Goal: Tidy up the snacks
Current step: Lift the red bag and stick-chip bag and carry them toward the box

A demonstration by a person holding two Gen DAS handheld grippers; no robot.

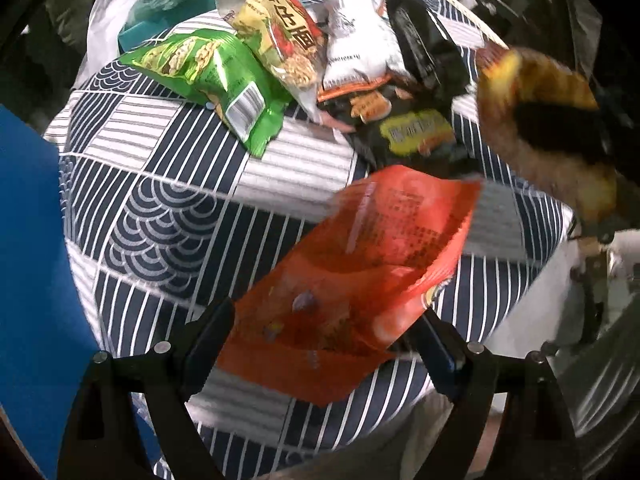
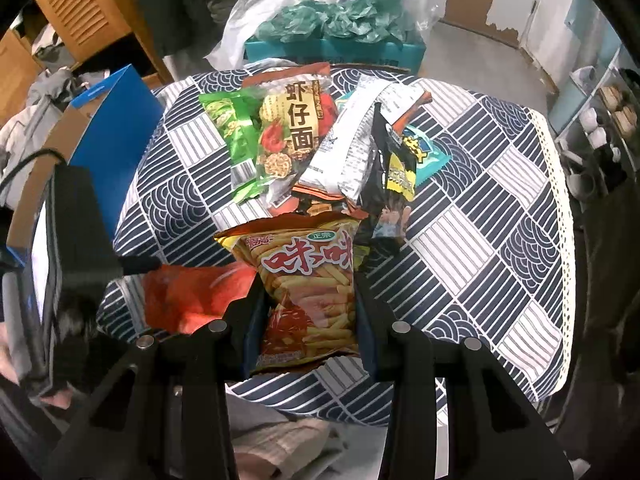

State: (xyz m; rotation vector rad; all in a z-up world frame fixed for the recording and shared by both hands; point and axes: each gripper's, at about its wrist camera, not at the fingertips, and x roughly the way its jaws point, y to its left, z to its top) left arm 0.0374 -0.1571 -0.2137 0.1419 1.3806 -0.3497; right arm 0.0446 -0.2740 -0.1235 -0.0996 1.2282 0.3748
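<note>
My left gripper (image 1: 324,344) points down at the table, open wide. An orange-red snack bag (image 1: 360,264) lies blurred on the striped tablecloth (image 1: 168,208) between its fingers, and neither pad presses on it. In the right wrist view that bag (image 2: 192,296) shows under one left finger (image 2: 140,266). My right gripper (image 2: 310,332) is shut on a yellow bag of shrimp sticks (image 2: 308,292), held above the cloth; the same bag (image 1: 536,76) appears blurred at the right of the left wrist view. Behind lies a pile: a green bag (image 2: 236,136), a shrimp noodle bag (image 2: 296,128), a white bag (image 2: 352,148) and a black bag (image 2: 394,168).
A blue box (image 2: 116,128) stands at the table's left edge. A teal box (image 2: 332,48) stuffed with plastic bags sits behind the table. The cloth's lace edge (image 2: 560,200) marks the right side, with a shelf of cups (image 2: 596,132) beyond.
</note>
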